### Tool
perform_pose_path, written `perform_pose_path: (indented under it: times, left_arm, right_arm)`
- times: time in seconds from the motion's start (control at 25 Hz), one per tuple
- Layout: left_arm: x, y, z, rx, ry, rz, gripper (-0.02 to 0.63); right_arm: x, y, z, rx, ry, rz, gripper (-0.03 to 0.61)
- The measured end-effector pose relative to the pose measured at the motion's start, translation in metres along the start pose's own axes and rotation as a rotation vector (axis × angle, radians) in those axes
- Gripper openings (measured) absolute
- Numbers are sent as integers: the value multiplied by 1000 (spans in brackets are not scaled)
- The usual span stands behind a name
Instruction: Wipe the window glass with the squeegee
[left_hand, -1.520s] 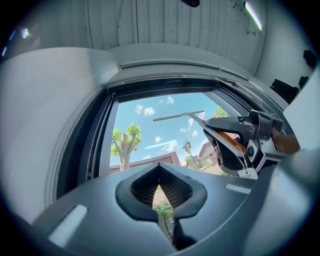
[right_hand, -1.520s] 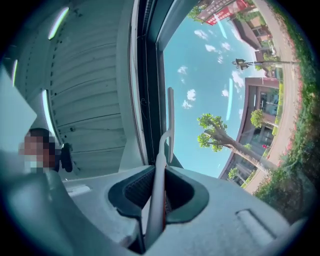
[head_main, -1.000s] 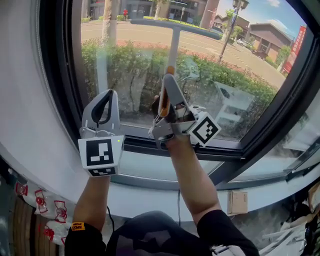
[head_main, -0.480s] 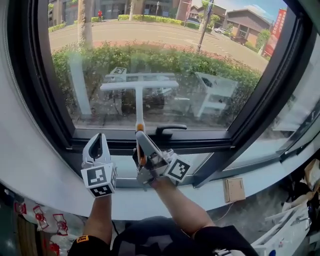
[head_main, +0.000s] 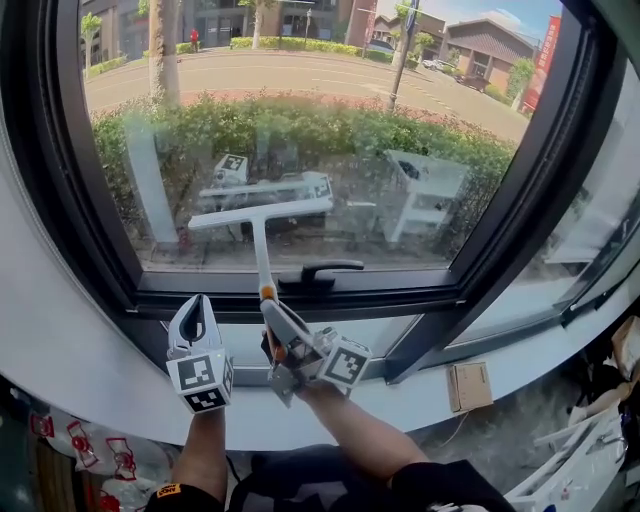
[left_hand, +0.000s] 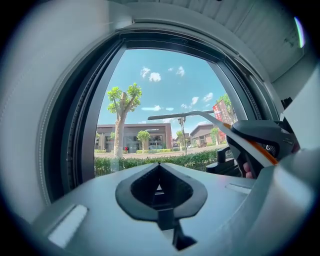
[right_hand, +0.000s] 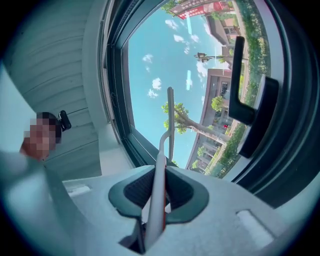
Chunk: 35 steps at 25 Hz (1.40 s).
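right gripper (head_main: 274, 322) clamped on squeegee (head_main: 257, 238) handle, blade up on window glass (head_main: 430, 120) - left gripper (head_main: 196, 312) closed, empty.

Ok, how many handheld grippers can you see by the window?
2. The left grey gripper, jaws shut on nothing, sits at the bottom of the black window frame; the right grey gripper, right of it, grips the white T-shaped squeegee.

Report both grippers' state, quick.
Left gripper: shut, nothing between its jaws.
Right gripper: shut on the squeegee handle.
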<state>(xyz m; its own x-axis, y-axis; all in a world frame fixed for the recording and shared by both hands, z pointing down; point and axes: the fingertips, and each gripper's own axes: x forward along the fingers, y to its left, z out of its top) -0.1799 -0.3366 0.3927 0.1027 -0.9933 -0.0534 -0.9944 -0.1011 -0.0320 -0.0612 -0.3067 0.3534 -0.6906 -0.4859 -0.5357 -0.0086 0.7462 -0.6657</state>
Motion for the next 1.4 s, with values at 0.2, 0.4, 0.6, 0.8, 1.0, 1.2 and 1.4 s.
perform_pose_path:
  times: [0.2, 0.4, 0.6, 0.8, 1.0, 1.2, 1.4]
  left_arm:
    - [6, -21, 2, 13, -9, -28, 8]
    - [1, -27, 59, 88, -117, -29, 8]
    - [-1, -55, 115, 133, -225, -52, 5]
    - [5, -89, 166, 184, -307, -80, 5]
    - [12, -109, 203, 254, -359, -66, 5]
    - [16, -128, 221, 250, -372, -50, 5]
    - [11, -151, 230, 291, -387, -50, 5]
  right_arm:
    - [-12, 12, 15, -128, 25, 8, 44]
    - [0, 55, 52, -202, 15, 103, 44]
    - [5, 98, 120, -246, -51, 208, 44]
    - [8, 127, 189, -274, -120, 272, 44]
    - [17, 160, 236, -321, -122, 355, 44]
    - [27, 171, 266, -351, -97, 369, 44]
    - [29, 155, 277, -299, -79, 334, 44]
